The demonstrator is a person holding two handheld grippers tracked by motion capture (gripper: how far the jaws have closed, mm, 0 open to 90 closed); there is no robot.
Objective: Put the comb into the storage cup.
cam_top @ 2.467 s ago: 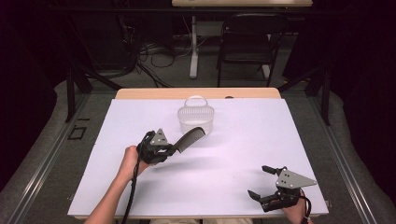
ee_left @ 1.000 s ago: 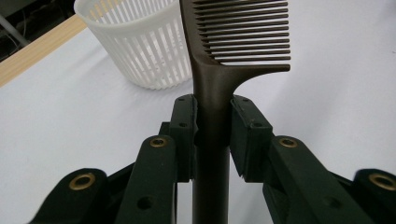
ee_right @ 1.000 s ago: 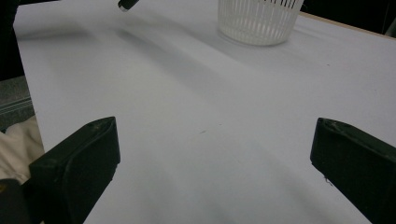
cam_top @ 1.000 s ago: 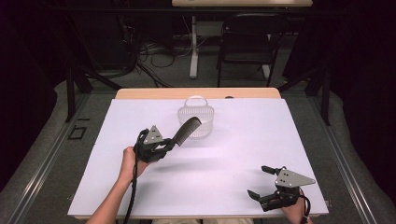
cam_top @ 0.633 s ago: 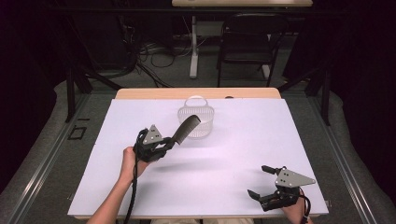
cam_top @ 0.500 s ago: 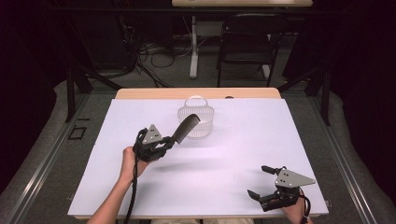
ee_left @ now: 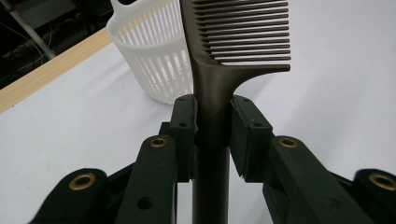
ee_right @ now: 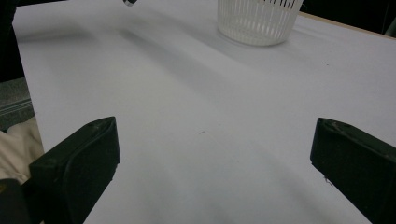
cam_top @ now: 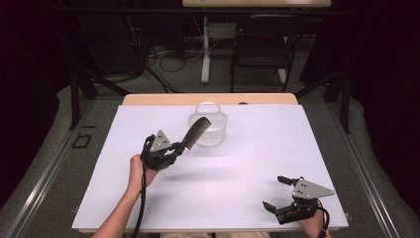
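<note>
A dark brown comb is held up off the white table cover, its toothed head slanting up in front of the white slatted basket. My left gripper is shut on the comb's handle. In the left gripper view the pads clamp the handle on both sides, the teeth point right, and the basket stands just beyond. My right gripper rests at the table's front right corner, open with nothing between its jaws. In the right gripper view its jaws stand wide apart over bare cover, with the basket far ahead.
The basket stands near the far middle of the table, close to the wooden back edge. A black chair and cables lie on the floor behind. The cover ends near the right gripper at the front edge.
Since the earliest frame the left gripper has lifted the comb and tilted its head up toward the basket. Over the last second nothing moves visibly. The right gripper has stayed put.
</note>
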